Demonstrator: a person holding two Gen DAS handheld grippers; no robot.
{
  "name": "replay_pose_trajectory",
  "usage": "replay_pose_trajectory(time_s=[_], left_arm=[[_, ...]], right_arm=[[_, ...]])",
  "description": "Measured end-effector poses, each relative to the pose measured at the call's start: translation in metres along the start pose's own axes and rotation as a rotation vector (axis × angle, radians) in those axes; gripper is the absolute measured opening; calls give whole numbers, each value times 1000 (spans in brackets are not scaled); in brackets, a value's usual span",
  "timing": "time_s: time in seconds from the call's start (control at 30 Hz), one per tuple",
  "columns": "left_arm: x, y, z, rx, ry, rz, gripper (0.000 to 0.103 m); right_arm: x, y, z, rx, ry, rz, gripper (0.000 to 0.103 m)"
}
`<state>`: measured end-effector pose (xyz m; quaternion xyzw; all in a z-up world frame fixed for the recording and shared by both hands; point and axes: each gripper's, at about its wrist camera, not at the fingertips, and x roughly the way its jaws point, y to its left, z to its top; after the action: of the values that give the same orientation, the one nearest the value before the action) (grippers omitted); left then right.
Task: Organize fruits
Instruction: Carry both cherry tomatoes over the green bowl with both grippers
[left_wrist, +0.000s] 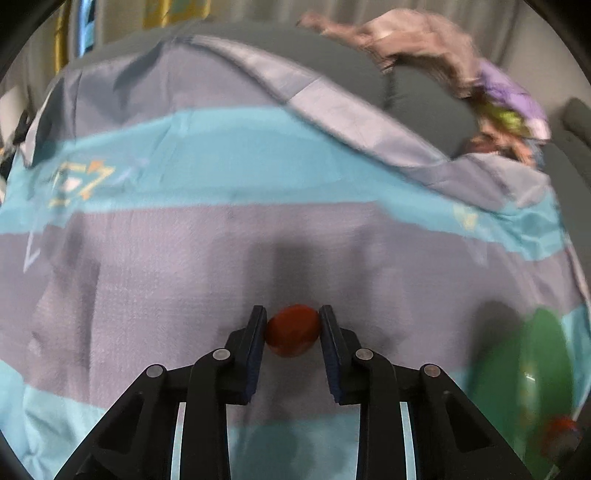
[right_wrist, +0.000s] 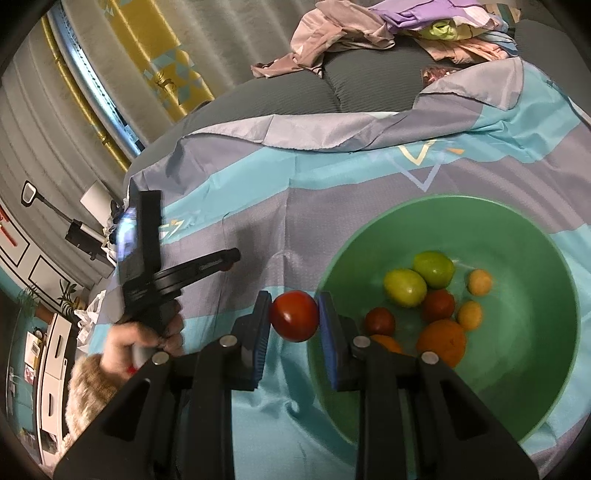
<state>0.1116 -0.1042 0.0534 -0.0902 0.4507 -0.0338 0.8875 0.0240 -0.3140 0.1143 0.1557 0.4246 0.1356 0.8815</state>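
Bowl (right_wrist: 517, 229) already has approx. seven fruits, left gripper (left_wrist: 293, 328) clamped on a red fruit (left_wrist: 293, 330), right gripper (right_wrist: 294, 317) clamped on a tomato (right_wrist: 294, 315) near the bowl's left rim, so just these two left, I'd say.

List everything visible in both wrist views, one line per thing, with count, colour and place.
held tomatoes: 2, red; one in the left gripper, one in the right gripper
bowl: 1, green, on the cloth at right
limes: 2, green, in the bowl
bowl tomatoes: 2, red, in the bowl
oranges: 2, orange, near side of the bowl
small fruits: 2, yellow-orange, in the bowl
cloth: 1, blue and grey striped, over the sofa
sofa: 1, grey
clothes pile: mixed colours, on the sofa
left gripper: black, shut on a tomato
right gripper: black, shut on a tomato
hand: 1, holding the left gripper
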Motion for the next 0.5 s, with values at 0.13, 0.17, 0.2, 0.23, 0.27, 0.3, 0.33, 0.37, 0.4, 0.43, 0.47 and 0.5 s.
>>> replay_pose_trajectory(time_s=[0.13,0.17,0.2,0.23,0.27,0.3,0.33,0.37,0.4,0.43,0.47,0.5], left_arm=[[-49,-44,-9,114,-81,-92,29],[-56,-52,-12,137,-95,-110,29],[-63,-61,-15,159,-103,-128,29],[-70,-72,-19,185,-111,-151,29],[-75,-80,-23,204,-113,-169,29],[-80,-89,-28,221,-117,-189,29],[-84,-91,-31,229,-119,-203,29],[-86,-96,-34,238,-118,-215,29],[-87,-102,-36,246,-115,-226,29],[-87,-109,-40,253,-104,-240,29],[-87,-114,-42,262,-98,-252,29],[-88,-119,-45,272,-94,-261,29]], right_arm=[[-12,-17,3,42,-28,-5,27],[-16,-24,3,55,-38,-11,27],[-19,-29,4,65,-44,-14,27],[-22,-33,4,74,-49,-18,27],[-24,-38,4,84,-51,-21,27],[-27,-44,3,94,-53,-27,27],[-30,-48,3,100,-56,-31,27],[-32,-52,2,103,-58,-34,27],[-34,-57,1,105,-59,-37,27],[-35,-60,1,110,-60,-38,27],[-36,-64,0,118,-59,-42,28],[-36,-68,0,124,-53,-51,28]])
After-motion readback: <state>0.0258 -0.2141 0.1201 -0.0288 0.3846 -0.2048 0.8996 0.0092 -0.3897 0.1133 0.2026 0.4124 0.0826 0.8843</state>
